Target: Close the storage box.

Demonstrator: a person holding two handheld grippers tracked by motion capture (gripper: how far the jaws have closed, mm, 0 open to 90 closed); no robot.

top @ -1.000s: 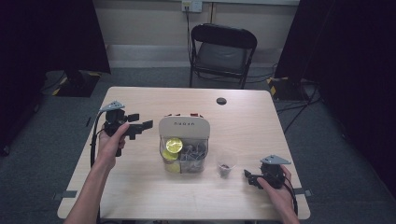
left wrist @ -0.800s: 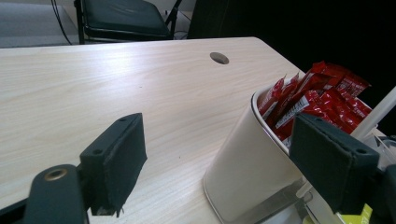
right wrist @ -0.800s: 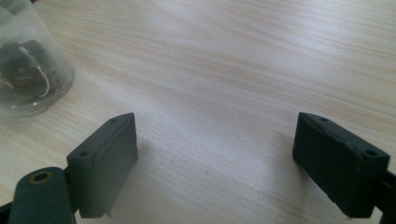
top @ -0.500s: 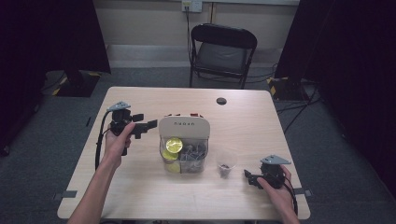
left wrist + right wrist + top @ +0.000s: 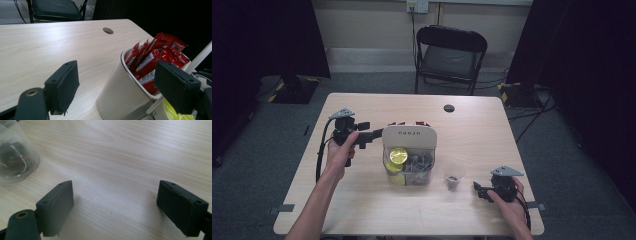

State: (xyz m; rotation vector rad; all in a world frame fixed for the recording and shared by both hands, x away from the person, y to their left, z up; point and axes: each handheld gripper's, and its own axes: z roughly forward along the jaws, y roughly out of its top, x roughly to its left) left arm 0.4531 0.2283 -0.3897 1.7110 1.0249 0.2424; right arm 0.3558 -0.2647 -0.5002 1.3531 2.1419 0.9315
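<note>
Red sachets (image 5: 155,57) stand in the cream compartment of the organizer (image 5: 408,137) at table centre. Left gripper (image 5: 122,82), jaws apart, approaches them: reach step. Next: advance, straddle one sachet, close. Right gripper (image 5: 122,207) rests open.

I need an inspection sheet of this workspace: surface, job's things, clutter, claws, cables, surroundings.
Surface: light wooden table with a round hole.
Job's things: white organizer holding red packets; clear cup with dark contents.
Clutter: nothing seen.
Claws: left claw open beside the organizer; right claw open, low over the table, apart from the cup.
Cables: black cable trailing from the left claw.
Surroundings: folding chair, dark curtains.
</note>
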